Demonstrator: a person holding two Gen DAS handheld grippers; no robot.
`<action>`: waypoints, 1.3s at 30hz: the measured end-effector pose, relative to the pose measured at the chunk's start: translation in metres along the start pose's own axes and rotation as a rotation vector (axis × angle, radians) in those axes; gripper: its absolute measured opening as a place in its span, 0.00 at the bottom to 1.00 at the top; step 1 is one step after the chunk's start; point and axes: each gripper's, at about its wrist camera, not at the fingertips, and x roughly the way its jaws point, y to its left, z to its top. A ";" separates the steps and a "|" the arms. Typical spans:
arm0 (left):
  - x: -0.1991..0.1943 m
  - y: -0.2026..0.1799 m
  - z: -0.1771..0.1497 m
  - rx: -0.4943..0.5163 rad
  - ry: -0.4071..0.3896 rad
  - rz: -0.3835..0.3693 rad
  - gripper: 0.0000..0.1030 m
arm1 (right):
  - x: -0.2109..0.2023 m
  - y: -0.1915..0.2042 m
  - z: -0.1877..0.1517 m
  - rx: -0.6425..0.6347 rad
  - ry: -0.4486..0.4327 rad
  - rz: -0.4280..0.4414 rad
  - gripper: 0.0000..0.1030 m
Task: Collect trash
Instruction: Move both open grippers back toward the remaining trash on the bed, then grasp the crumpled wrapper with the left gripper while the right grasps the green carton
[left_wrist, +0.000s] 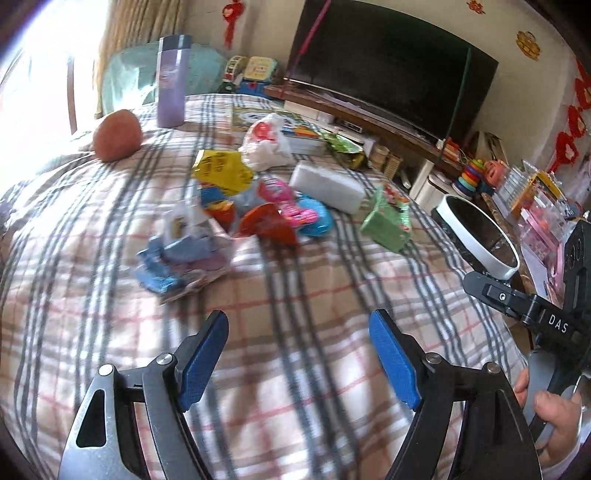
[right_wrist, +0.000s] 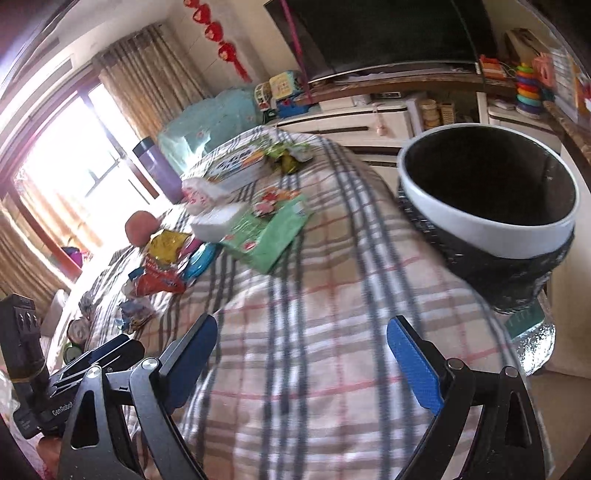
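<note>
On right gripper (left_wrist: 524, 306), white lettering "DAS" (rest hidden), jaws apart

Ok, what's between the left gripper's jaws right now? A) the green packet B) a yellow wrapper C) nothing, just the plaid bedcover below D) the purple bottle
C: the left gripper stands open over bare plaid bedcover, short of the yellow wrapper.
</note>
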 end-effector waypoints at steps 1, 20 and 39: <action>-0.002 0.004 -0.001 -0.005 -0.002 0.005 0.76 | 0.001 0.002 -0.001 -0.003 0.002 0.001 0.92; 0.013 0.050 0.026 -0.052 0.017 0.098 0.76 | 0.048 0.041 0.023 -0.035 0.026 0.012 0.91; 0.051 0.067 0.048 -0.042 0.030 0.110 0.76 | 0.107 0.036 0.066 0.004 0.050 -0.068 0.72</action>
